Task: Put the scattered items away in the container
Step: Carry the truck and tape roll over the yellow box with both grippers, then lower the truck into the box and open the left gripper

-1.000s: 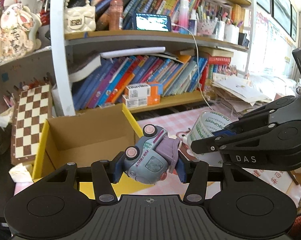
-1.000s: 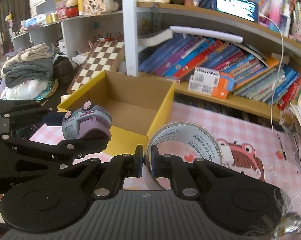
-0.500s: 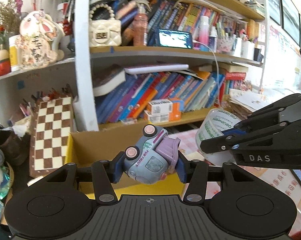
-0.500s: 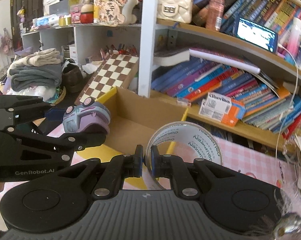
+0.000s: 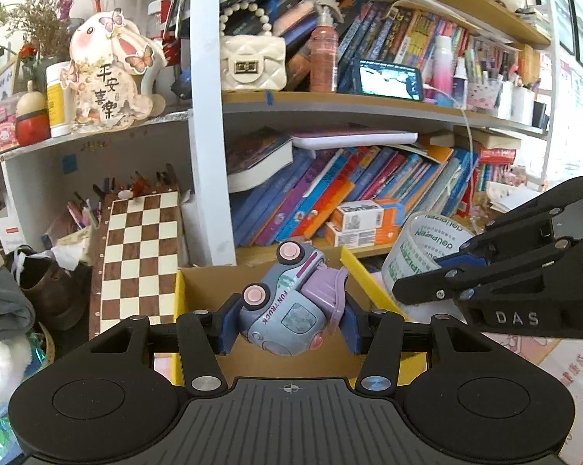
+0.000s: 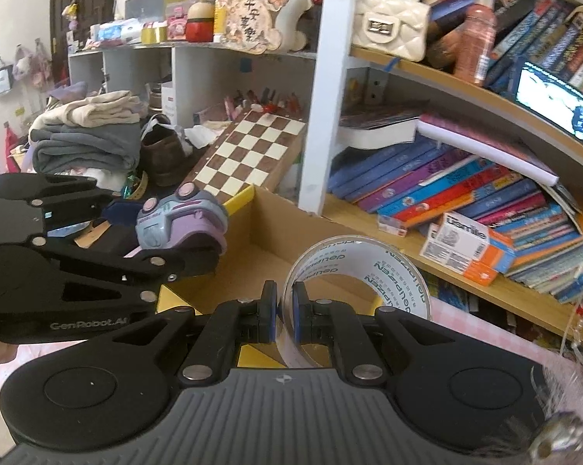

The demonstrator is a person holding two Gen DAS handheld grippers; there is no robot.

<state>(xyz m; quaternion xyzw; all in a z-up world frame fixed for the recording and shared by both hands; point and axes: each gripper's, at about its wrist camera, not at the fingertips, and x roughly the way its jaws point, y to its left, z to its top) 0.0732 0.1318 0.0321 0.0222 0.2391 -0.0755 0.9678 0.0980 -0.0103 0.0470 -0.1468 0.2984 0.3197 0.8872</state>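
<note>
Purple toy truck [image 5: 287, 302] clamped in left gripper [image 5: 287, 319] over box [image 5: 353, 267]; right gripper [image 6: 283, 316] pinches tape roll [image 6: 361, 267].

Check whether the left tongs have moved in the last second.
Yes. Holding the toy truck, the left tongs advanced toward the cardboard box and shelf.
</note>
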